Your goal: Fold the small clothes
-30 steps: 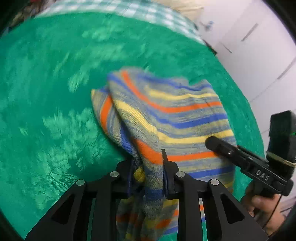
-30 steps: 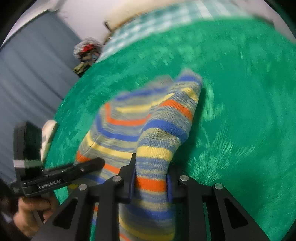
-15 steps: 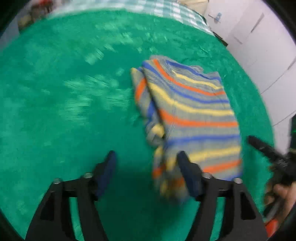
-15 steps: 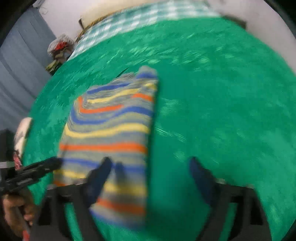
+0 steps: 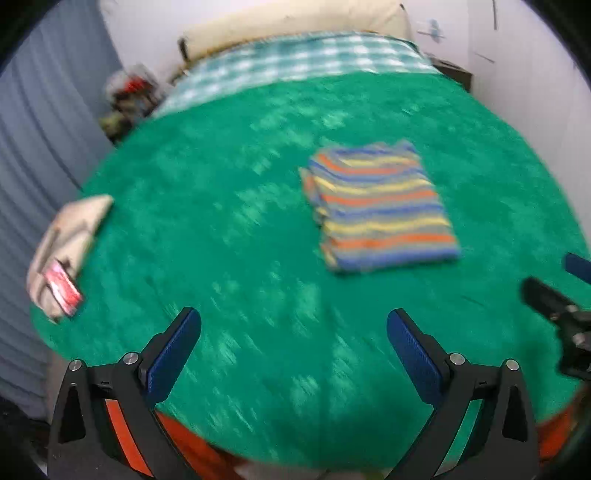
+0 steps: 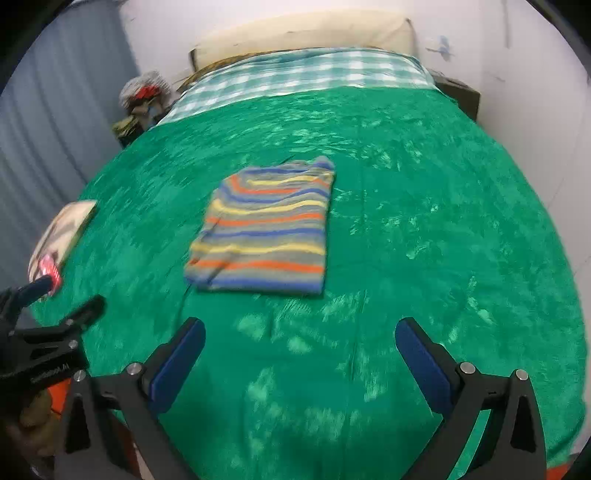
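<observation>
Left wrist view: my left gripper (image 5: 293, 326) is spread wide, blue pads well apart, nothing between them. It sits above the near part of the green blanket (image 5: 229, 206). The striped garment (image 5: 380, 210) lies folded flat on the blanket, ahead and to the right of my fingers, well apart from them. Stripes run orange, yellow, blue, grey. A folded edge shows along its left side. My right gripper (image 5: 554, 284) pokes in at the right edge, only partly in frame. A beige bundle with a red item (image 5: 64, 288) lies at the blanket's left edge. Picture is blurred.

Right wrist view: my right gripper (image 6: 299, 336) is also wide, empty. The striped garment (image 6: 264, 232) lies ahead and slightly left, a neat rectangle, clear of both fingers. My left gripper (image 6: 64, 299) shows at lower left, fingers parted. Checked bedding (image 6: 295, 77) lies beyond the green blanket (image 6: 424, 221), with a pillow (image 6: 303, 33) against the wall.
</observation>
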Demonstrator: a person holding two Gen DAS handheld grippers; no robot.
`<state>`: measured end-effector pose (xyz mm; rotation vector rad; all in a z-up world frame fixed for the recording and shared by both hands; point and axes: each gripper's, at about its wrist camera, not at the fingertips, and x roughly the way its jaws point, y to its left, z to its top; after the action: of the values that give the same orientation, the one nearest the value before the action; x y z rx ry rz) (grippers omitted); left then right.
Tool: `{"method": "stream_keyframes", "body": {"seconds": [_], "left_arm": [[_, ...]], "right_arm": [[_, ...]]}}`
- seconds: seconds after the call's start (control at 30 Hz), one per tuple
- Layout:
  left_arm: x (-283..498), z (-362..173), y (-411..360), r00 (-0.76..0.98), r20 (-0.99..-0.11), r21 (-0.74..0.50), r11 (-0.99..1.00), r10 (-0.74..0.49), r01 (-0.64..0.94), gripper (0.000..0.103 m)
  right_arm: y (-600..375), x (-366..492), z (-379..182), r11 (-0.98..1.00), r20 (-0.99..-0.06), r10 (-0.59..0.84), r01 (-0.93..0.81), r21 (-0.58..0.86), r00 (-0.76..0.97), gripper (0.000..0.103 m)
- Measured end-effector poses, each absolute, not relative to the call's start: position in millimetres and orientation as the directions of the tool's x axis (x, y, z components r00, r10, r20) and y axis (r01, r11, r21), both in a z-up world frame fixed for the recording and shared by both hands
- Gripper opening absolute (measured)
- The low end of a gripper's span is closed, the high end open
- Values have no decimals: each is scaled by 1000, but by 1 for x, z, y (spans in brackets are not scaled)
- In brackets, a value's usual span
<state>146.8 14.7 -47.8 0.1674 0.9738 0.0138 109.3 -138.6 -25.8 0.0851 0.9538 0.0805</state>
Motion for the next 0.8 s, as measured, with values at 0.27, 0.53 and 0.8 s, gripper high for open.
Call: {"method": "stream_keyframes", "body": {"seconds": [0.27,0.53,0.8], "left_arm": [[113,-24,25,571,-817,118,992,80,31,101],[97,-8,30,559,-826,110,994,76,28,101],[87,-5,25,548,-836,92,993,39,69,101]], "right_arm": [[-117,64,17,994,-806,107,-77,77,582,103],[-103,51,26,995,-833,84,-97,36,546,103],[-89,39,35,995,-842,52,-102,-4,537,102]]}}
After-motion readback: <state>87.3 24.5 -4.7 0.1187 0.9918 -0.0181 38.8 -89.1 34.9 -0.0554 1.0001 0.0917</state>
